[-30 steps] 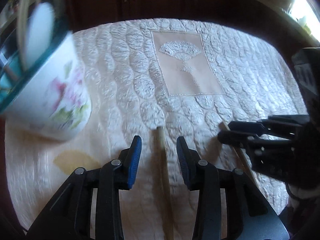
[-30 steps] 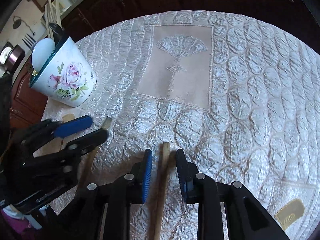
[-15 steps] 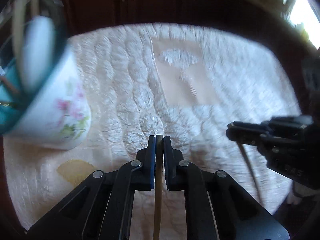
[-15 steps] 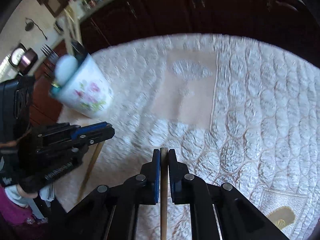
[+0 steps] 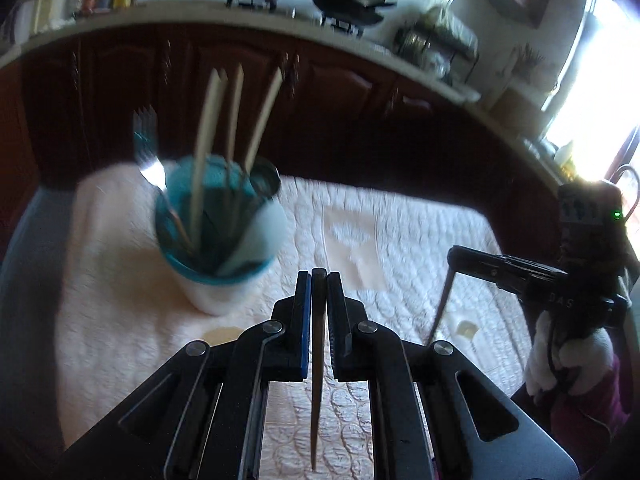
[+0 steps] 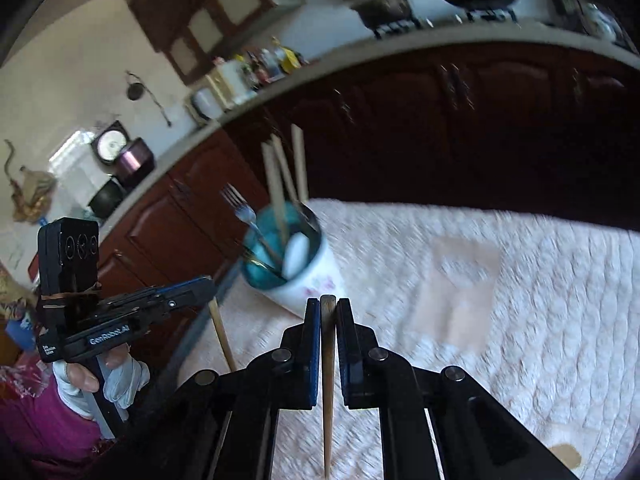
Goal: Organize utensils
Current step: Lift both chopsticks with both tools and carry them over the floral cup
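- Left gripper clamped on one wooden chopstick, held clear of the quilted cloth.
- Right gripper likewise pinching a second chopstick, tip hanging down.
- Floral cup stands ahead and to the left, already holding chopsticks and a fork.
- Advice: bring one stick at a time over the rim, tip it near upright, aim for a gap among the utensils, release low.
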The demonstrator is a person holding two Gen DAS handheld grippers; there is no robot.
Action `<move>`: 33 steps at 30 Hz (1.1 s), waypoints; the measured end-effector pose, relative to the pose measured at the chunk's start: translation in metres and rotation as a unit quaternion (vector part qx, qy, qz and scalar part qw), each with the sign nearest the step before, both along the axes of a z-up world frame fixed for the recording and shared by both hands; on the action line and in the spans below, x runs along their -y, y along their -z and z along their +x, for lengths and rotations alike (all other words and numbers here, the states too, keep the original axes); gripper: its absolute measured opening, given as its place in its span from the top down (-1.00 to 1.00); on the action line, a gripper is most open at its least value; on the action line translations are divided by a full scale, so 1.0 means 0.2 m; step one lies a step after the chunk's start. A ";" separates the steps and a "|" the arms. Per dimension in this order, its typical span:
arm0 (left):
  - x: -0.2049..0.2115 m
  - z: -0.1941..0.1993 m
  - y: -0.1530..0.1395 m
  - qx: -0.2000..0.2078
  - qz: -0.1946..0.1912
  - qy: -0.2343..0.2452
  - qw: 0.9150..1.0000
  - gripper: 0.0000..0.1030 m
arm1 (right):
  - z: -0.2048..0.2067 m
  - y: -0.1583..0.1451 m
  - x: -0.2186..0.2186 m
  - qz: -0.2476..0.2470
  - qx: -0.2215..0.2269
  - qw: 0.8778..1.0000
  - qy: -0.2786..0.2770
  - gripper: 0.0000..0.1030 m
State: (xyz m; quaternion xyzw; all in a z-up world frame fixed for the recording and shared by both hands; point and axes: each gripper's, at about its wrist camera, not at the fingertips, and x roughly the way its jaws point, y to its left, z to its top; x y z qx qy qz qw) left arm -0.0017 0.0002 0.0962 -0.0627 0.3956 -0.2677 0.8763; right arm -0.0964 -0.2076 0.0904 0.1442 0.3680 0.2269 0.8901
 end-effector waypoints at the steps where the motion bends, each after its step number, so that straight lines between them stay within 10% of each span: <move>1: -0.03 -0.02 -0.04 0.006 -0.005 -0.002 1.000 0.88 | 0.01 -0.05 -0.02 0.000 0.010 1.000 -0.004 0.86; 16: -0.33 0.15 -0.62 0.126 -0.007 -0.088 0.988 0.88 | 0.28 -0.65 -0.31 -0.018 0.135 0.991 -0.019 0.86; 22: -0.34 0.31 -0.61 0.162 0.029 -0.138 0.977 0.88 | 0.48 -0.66 -0.41 -0.041 0.139 0.989 0.003 0.86; 33: -0.32 0.54 -0.31 0.116 0.021 -0.158 0.980 0.88 | 0.72 -0.45 -0.52 -0.066 0.120 0.991 0.004 0.86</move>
